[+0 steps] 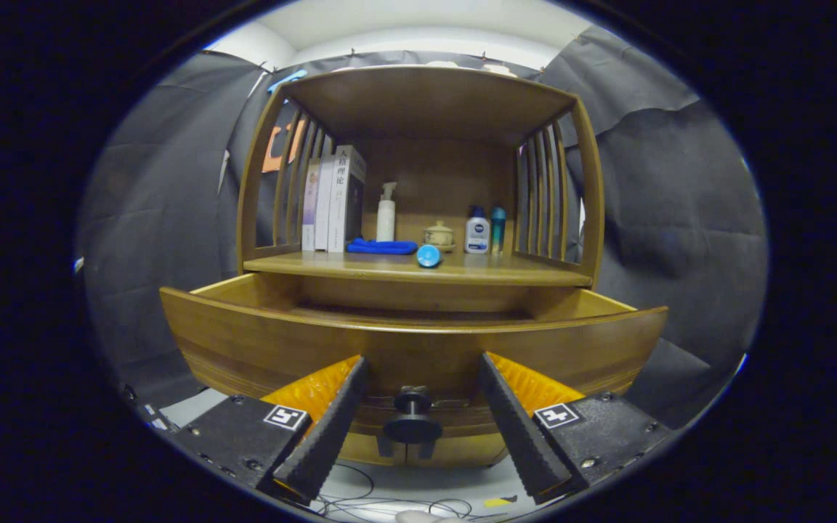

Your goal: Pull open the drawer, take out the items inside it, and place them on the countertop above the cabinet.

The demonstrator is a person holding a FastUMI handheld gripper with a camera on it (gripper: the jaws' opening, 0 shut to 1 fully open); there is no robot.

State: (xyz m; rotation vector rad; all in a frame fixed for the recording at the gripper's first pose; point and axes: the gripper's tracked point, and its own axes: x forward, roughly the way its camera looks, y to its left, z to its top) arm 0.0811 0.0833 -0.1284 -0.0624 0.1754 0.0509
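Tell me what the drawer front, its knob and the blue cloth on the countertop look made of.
Drawer front: wood, probably varnished, with brown grain lines and a soft sheen. Knob, sitting between the open gripper's fingers, untouched: dark and matte, metal or plastic, unclear which. Blue cloth on the countertop: soft fabric, folded with rounded edges.

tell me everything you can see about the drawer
The drawer looks like brown wood with a wide front panel, and it stands pulled well out from the cabinet, below the shelf. A dark round knob sticks out at the middle of the front. The gripper is open, its fingers on either side of the knob and apart from it. Only the top of the drawer's inner walls shows; its contents are hidden behind the front panel.
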